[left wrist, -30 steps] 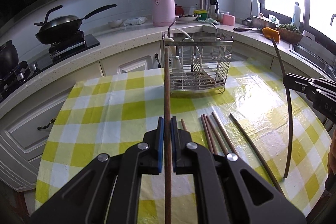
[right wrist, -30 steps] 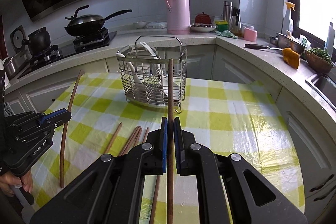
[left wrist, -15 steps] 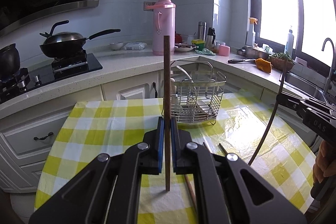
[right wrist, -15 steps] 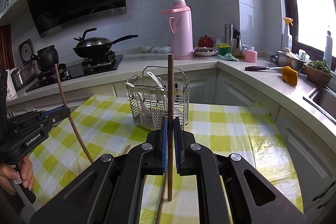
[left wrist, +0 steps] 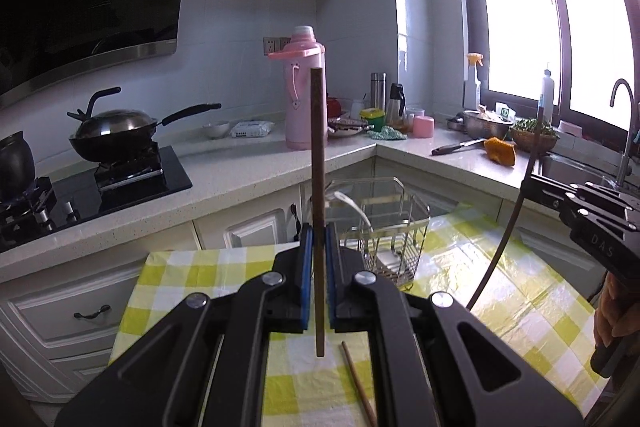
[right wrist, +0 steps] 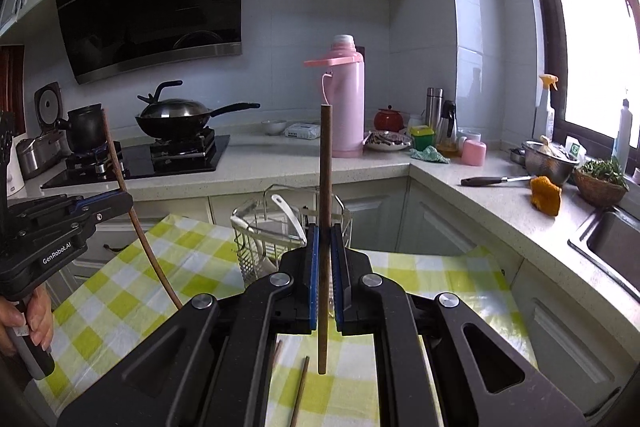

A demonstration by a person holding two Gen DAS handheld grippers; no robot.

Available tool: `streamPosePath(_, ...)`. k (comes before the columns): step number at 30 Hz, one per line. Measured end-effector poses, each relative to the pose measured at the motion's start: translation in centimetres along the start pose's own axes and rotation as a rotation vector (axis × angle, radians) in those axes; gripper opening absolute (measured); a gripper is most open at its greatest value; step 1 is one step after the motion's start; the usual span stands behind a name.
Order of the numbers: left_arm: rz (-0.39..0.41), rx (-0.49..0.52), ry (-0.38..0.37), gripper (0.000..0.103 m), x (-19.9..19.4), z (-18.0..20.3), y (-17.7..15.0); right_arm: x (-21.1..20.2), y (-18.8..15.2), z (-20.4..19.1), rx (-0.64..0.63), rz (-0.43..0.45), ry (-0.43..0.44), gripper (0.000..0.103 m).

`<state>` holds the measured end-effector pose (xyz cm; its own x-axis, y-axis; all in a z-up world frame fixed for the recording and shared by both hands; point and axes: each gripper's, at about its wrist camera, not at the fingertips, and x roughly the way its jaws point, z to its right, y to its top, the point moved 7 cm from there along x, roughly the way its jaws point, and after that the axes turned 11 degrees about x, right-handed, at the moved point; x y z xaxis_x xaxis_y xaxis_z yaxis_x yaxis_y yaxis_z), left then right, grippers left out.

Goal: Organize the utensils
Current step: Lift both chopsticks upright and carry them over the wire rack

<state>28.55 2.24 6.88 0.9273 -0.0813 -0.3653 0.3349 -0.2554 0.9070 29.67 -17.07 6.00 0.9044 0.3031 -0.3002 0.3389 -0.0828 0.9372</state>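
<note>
The left tool (left wrist: pixel 319 247) is clenched on one brown chopstick (left wrist: pixel 318 187), which stands upright in the air above the checked counter (left wrist: pixel 500 291). The right tool (right wrist: pixel 325 247) grasps a second chopstick (right wrist: pixel 325 211) in the same upright way. The wire basket (right wrist: pixel 256 239) stands on the counter behind them, and loose chopsticks (left wrist: pixel 360 383) lie below.

A pink thermos (left wrist: pixel 305 91) stands on the pale counter (left wrist: pixel 248 163) beside a black wok (left wrist: pixel 116 131) on the hob, with a spray bottle (left wrist: pixel 473 83), a steel bowl (right wrist: pixel 546 157) and an orange sponge (right wrist: pixel 545 190) near the window.
</note>
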Motion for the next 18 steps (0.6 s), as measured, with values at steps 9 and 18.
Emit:
streamPosePath(9, 0.111, -0.008, 0.018, 0.006, 1.6, -1.8, 9.4, 1.8, 8.4, -1.5, -0.016, 0.095, 0.041, 0.008)
streamPosePath(18, 0.134, -0.083, 0.004, 0.006, 6.5, -2.7, 13.2, 6.5, 11.6, -1.8, 0.012, 0.093, 0.062, 0.008)
